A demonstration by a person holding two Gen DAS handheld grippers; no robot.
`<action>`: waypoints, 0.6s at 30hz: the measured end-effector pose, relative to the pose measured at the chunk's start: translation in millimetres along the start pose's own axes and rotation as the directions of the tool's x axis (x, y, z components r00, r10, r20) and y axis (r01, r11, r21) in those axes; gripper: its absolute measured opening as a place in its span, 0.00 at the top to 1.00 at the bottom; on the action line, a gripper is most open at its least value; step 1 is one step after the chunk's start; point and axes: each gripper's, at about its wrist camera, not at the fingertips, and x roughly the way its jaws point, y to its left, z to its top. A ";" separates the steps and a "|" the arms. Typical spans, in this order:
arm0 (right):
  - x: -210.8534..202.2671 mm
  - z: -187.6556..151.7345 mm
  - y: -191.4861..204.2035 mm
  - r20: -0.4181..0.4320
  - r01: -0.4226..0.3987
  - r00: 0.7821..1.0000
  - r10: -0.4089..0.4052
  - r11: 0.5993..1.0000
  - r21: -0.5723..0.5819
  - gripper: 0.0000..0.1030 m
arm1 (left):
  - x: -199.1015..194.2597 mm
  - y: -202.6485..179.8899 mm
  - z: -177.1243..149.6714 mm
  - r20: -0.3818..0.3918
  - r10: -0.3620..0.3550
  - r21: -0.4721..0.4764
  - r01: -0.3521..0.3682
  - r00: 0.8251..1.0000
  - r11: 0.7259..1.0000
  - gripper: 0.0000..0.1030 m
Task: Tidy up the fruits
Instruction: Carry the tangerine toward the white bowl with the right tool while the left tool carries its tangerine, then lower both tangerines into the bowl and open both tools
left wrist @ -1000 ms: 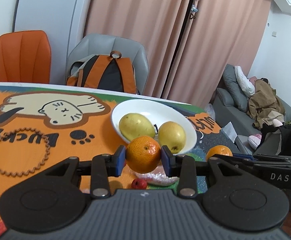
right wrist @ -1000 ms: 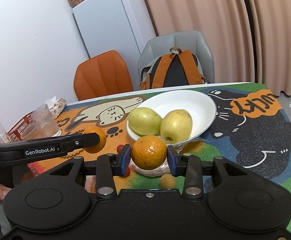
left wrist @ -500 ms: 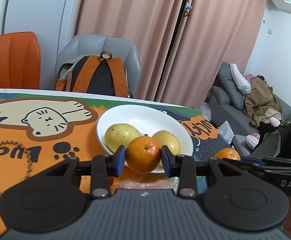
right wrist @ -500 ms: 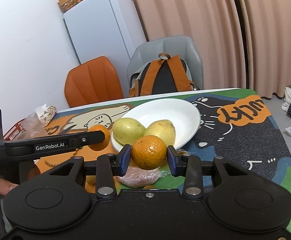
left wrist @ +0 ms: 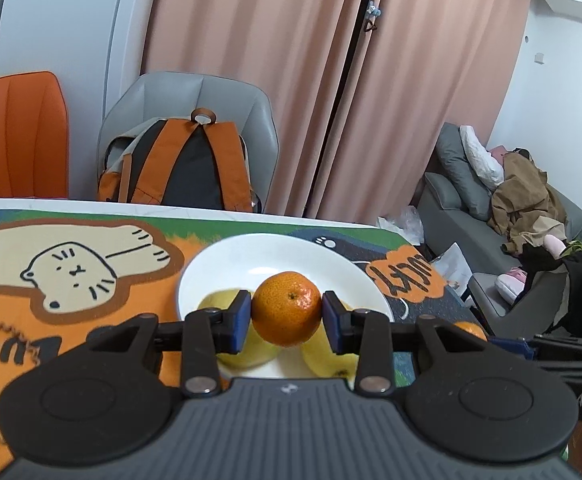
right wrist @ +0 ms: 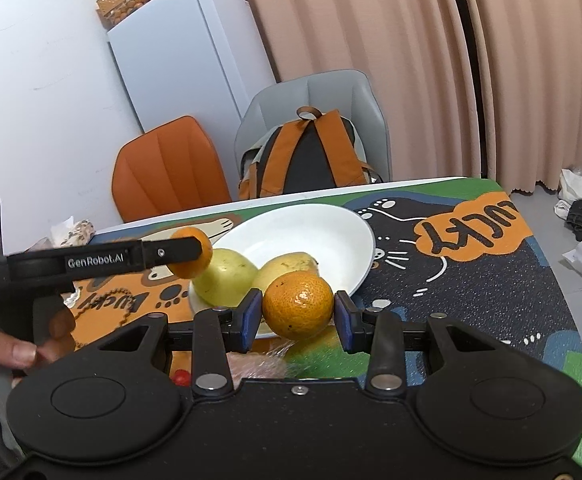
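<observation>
Both grippers, left [left wrist: 286,317] and right [right wrist: 297,317], fingers clamped on one orange each [left wrist: 286,308] [right wrist: 297,305], held above white bowl [right wrist: 355,240] of two pears [right wrist: 227,276] on bench [right wrist: 471,280], likely for release inside.

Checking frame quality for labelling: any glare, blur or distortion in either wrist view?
Left wrist view: the round orange mandarin is sharp, the curtains bow with fisheye curvature. Right wrist view: a glare spot on its orange mandarin; the white fridge leans.
</observation>
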 end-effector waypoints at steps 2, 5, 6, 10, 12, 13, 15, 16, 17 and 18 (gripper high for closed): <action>3.9 2.2 -2.1 -0.001 0.000 1.000 0.000 1.000 -0.002 0.64 | 6.2 0.4 4.3 -0.006 0.003 0.007 -0.003 1.000 1.000 0.64; 10.7 7.3 -4.8 0.001 0.000 1.000 0.000 1.000 -0.003 0.64 | 15.0 0.4 10.2 -0.010 0.013 0.022 -0.013 1.000 1.000 0.64; 12.2 8.6 -5.5 0.001 -0.001 1.000 0.001 1.000 -0.003 0.64 | 17.5 0.1 11.6 -0.012 0.015 0.025 -0.015 1.000 1.000 0.64; 17.0 12.1 -7.6 0.003 -0.001 1.000 0.001 1.000 -0.002 0.64 | 30.6 -1.0 16.9 -0.021 0.015 0.033 -0.014 1.000 0.999 0.64; 21.8 15.5 -9.8 0.003 -0.002 1.000 0.002 1.000 0.001 0.64 | 37.8 -3.1 19.7 -0.024 0.011 0.039 -0.010 1.000 0.999 0.64; 24.9 17.6 -11.0 0.003 -0.002 1.000 0.002 1.000 0.002 0.64 | 41.6 -4.3 20.7 -0.027 0.009 0.042 -0.008 1.000 0.999 0.64; 28.6 19.3 -12.9 0.003 0.000 1.000 0.000 1.000 0.003 0.64 | 49.4 -4.7 22.1 -0.035 0.006 0.044 -0.005 0.999 0.999 0.64; 31.0 19.7 -14.6 0.001 0.000 1.000 0.000 1.000 0.005 0.64 | 53.2 -5.2 22.6 -0.041 0.006 0.044 -0.004 0.999 0.999 0.64; 33.3 20.1 -15.9 -0.001 0.001 1.000 -0.001 1.000 0.006 0.64 | 56.7 -5.0 22.7 -0.048 0.008 0.043 -0.006 0.999 0.999 0.64; 35.6 20.2 -17.1 -0.005 0.002 1.000 -0.002 1.000 0.007 0.64 | 60.0 -4.5 22.6 -0.055 0.010 0.039 -0.008 0.998 0.999 0.64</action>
